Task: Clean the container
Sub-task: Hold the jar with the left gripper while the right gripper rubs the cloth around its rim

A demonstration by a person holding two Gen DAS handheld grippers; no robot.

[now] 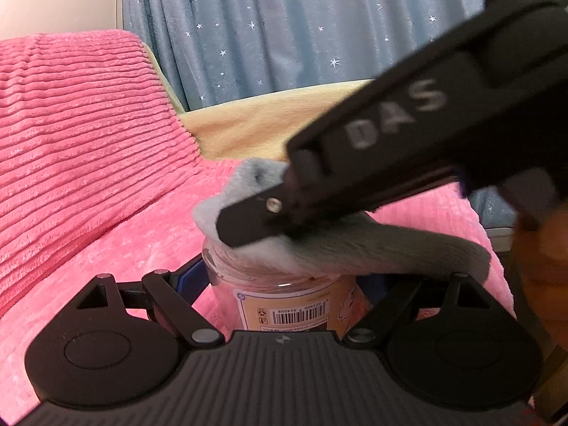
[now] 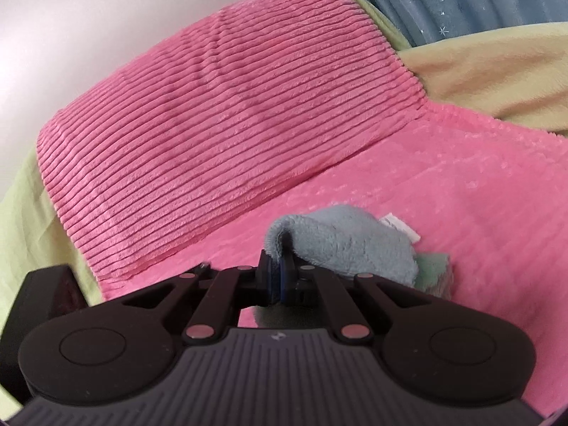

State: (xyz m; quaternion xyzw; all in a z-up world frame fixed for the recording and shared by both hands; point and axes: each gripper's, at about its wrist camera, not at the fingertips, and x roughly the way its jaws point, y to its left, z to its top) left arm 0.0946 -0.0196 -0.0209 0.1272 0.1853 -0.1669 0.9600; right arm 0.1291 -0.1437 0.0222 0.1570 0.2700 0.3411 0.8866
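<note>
We note the left tongs clamped on a clear jar, one finger at each side of it, low in the left wrist view. The jar stands upright on a pink fleece blanket; its label with a barcode faces the camera.

Right tongs pressed together, pinching a fold of grey-blue cloth. In the left wrist view we see the right tongs come in from the upper right, tips over the jar's mouth. The cloth bunches at the rim there and drapes off to the right of the jar. How far the cloth reaches inside the jar, we cannot tell.

In the right wrist view the cloth hides the jar. A white tag shows at the cloth's far edge, and a bit of pale green fabric beside it.

Behind: a ribbed pink pillow, a yellow-green sheet, a blue curtain with small stars.
</note>
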